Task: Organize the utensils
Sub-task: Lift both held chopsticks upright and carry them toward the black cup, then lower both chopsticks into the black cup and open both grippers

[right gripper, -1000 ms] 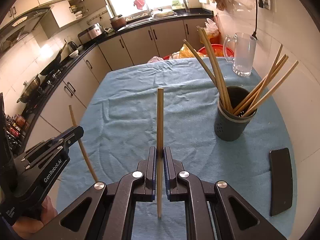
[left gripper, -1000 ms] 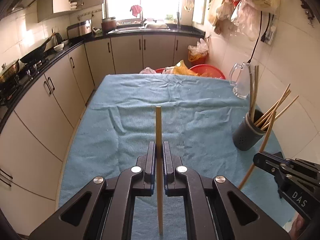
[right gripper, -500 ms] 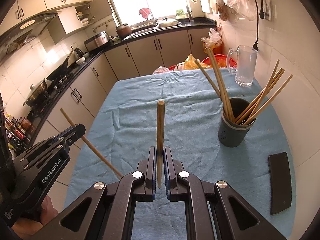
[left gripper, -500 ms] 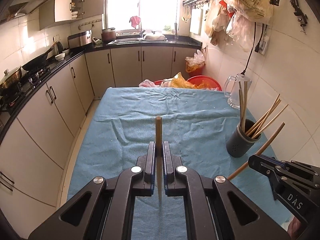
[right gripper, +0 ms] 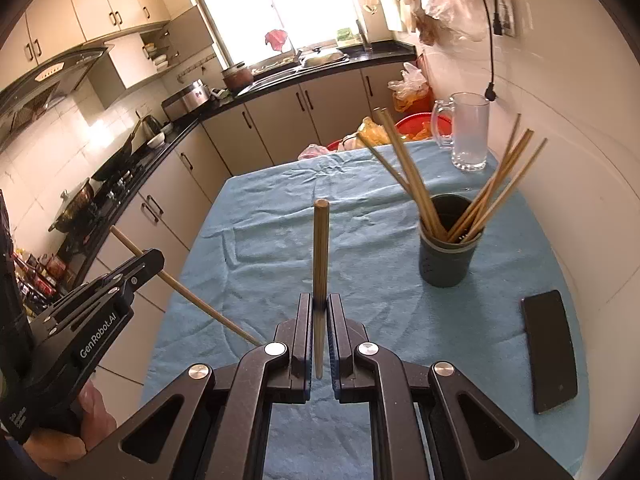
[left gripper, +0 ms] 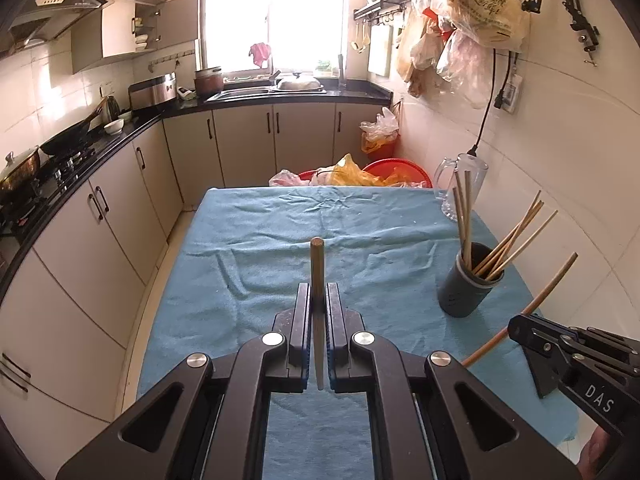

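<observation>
Each gripper is shut on one wooden chopstick above the blue-clothed table (left gripper: 260, 264). In the left wrist view my left gripper (left gripper: 318, 292) pinches a chopstick (left gripper: 317, 264) that points away from the camera. My right gripper (right gripper: 319, 304) clamps its own chopstick (right gripper: 321, 248) the same way. A dark grey holder cup (right gripper: 448, 256) with several chopsticks stands at the table's right side, ahead and right of both grippers. The right gripper (left gripper: 520, 330) and its chopstick (left gripper: 548, 292) show at the left view's right edge; the left gripper (right gripper: 150, 260) shows at the right view's left edge.
A glass mug (right gripper: 470, 136) stands at the far right corner by the tiled wall. A black phone (right gripper: 550, 352) lies near the right edge of the cloth. Kitchen cabinets (left gripper: 120, 208) and a stove run along the left. Red tubs (left gripper: 396, 170) with bags sit beyond the table.
Both grippers have risen with their chopsticks, so the table and cup look smaller and farther off. The chopsticks tilt more toward the camera axis and appear shorter.
</observation>
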